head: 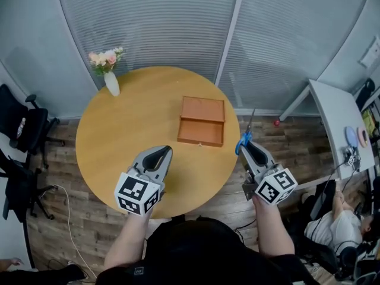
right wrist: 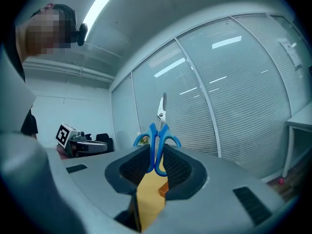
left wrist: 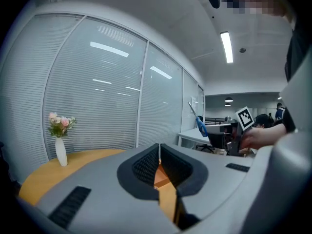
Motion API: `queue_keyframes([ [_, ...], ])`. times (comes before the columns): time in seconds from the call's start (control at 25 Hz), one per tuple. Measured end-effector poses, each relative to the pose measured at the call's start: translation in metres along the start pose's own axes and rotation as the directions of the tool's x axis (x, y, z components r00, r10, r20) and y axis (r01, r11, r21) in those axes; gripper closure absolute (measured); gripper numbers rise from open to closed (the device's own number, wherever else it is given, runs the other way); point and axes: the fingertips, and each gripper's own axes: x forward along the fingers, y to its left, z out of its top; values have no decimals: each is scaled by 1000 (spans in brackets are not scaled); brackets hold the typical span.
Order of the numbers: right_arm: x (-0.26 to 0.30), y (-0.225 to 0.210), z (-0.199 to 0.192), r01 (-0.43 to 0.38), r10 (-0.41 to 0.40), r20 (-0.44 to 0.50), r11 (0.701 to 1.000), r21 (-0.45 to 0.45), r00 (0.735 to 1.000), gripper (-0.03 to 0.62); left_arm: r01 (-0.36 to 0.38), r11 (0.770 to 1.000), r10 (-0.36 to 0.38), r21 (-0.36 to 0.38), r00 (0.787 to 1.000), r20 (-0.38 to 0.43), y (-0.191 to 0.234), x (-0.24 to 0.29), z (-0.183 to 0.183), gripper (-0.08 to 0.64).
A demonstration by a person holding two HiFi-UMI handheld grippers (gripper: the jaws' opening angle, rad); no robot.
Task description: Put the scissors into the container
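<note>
Scissors (right wrist: pixel 158 139) stand clamped by their blue handles in my right gripper (right wrist: pixel 157 156), blades pointing up, off the table's (head: pixel 127 132) right edge and near the container (head: pixel 202 121). That 2-compartment wooden tray sits on the table. My left gripper (head: pixel 161 153) hangs over the near side, jaws together on nothing.

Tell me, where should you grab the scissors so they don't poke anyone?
Grip the scissors by the blue handles, coming from the handle end. The right gripper is shut on them that way, so the pointed blades stick out ahead, away from the person.
</note>
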Motion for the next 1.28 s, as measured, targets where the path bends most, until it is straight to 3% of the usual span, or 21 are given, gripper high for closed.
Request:
queue_keyframes([
  [0.32,76,-3,-50,-52,37,-190,996,-75,981,495,43,998,-44,-50,999,-15,35,25,-15,538],
  [0.72,150,-47,-122,-168,95,-419,976,-141,903,495,0,995,-6,-102,998,-61,71,64,-31,538],
  [1.12,192,-84,-215,-295,122,-648,942,-164,751,495,-94,987,78,-127,989,-123,96,72,-40,538],
  [1.28,198,-99,-245,-349,90,-734,914,-208,673,495,-118,983,96,-144,984,-148,102,70,-50,538],
])
